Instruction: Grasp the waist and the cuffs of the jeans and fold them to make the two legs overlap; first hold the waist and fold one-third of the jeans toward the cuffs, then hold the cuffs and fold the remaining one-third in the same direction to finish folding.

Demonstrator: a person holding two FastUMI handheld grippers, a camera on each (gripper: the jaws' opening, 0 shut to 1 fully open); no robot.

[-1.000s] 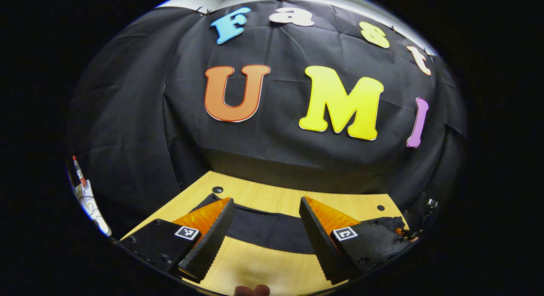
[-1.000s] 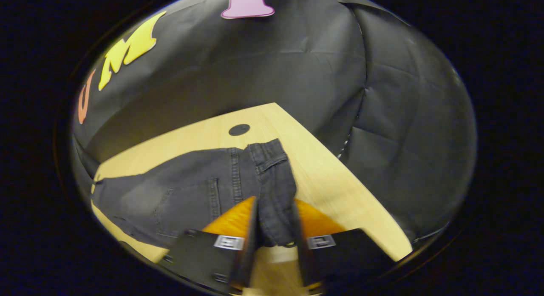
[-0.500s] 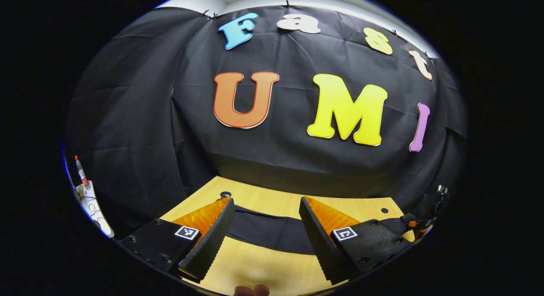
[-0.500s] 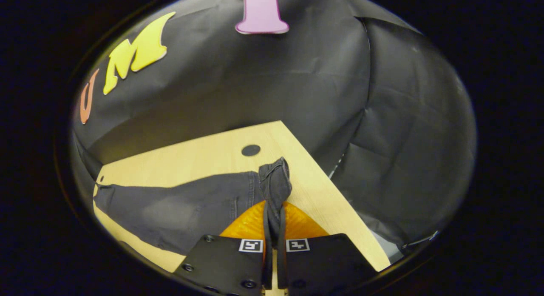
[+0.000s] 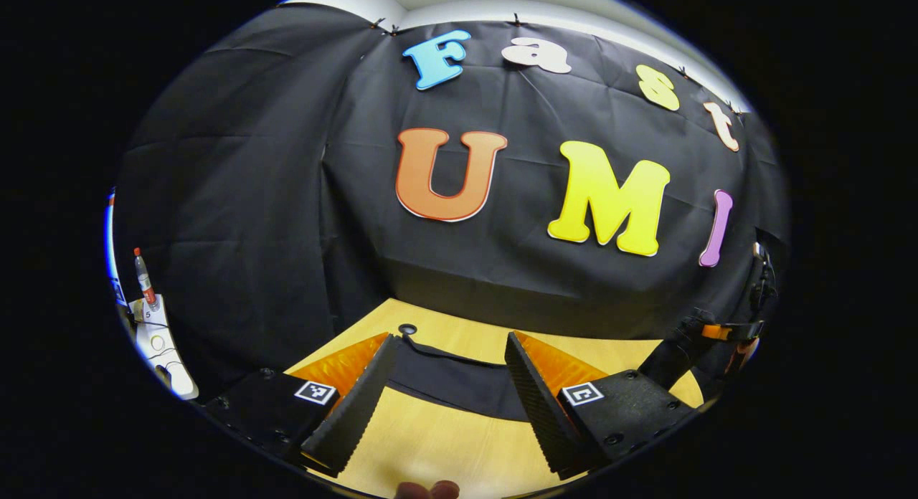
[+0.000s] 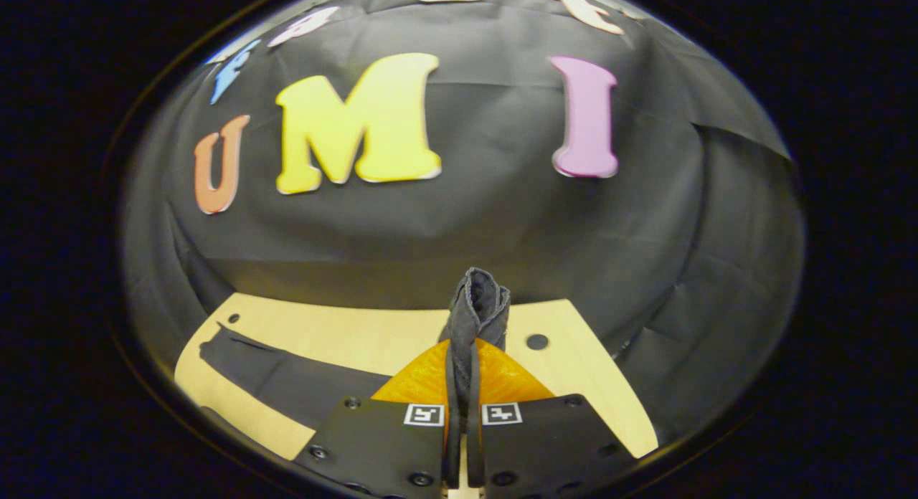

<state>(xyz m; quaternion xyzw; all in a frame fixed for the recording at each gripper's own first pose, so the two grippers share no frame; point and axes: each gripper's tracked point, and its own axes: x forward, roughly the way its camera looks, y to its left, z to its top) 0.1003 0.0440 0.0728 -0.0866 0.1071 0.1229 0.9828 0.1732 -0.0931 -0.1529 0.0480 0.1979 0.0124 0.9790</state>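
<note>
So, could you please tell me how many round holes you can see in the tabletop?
2. In the right gripper view, one hole lies right of the pinched jeans, and a smaller one sits at the far left corner. Others may be hidden under the cloth.

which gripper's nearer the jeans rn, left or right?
Right. The right gripper is clamped on a bunched edge of the jeans. The left gripper hangs open short of them, not touching.

right gripper (image 6: 462, 384) clamped on jeans waist (image 6: 477, 305) — legs (image 6: 287, 377) across table (image 6: 344, 334)

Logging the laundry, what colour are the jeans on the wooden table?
Dark grey denim jeans, clearest in the right gripper view.
</note>
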